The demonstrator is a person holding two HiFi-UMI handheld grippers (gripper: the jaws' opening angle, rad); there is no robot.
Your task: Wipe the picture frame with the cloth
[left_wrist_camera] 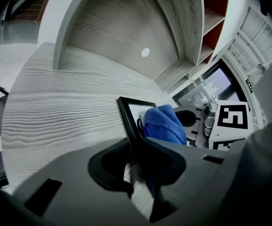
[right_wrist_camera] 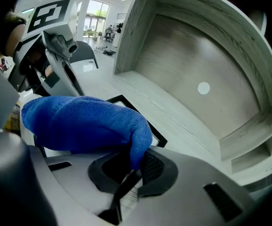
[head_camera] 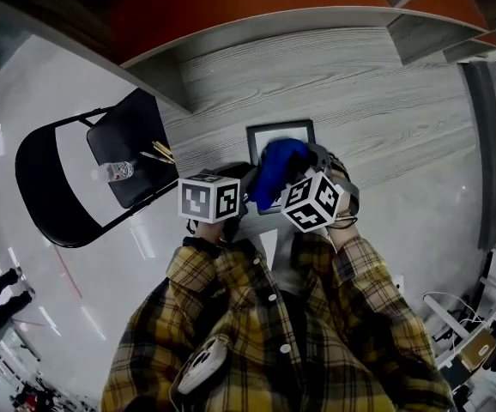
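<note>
Left gripper point(left_wrist_camera: 137, 159): jaws drawn narrow, clamped on the near left edge of the picture frame point(left_wrist_camera: 125, 117), whose black border runs down into the gap between them.

Right gripper point(right_wrist_camera: 131, 166): jaws pinched together on a fold of the blue cloth point(right_wrist_camera: 79, 124). The bulk of the cloth bulges out to the left, over the jaws.

Cloth: we see it resting on the frame's pale pane, covering the near right part. The far edge and far left corner of the frame remain visible.

Picture frame: on the grey wood-grain desk point(head_camera: 385, 127), just ahead of both grippers. We cannot tell whether it lies fully flat.

Markings: we note black-and-white square markers on each gripper's cube. They carry patterns only, no words.

Sleeves point(head_camera: 257, 316): yellow plaid, directly behind the grippers.

Black folding chair point(head_camera: 55, 183): to the left of the desk, on a pale glossy floor. A small plastic bottle point(head_camera: 119, 172) lies on its seat, label too small to read.
</note>
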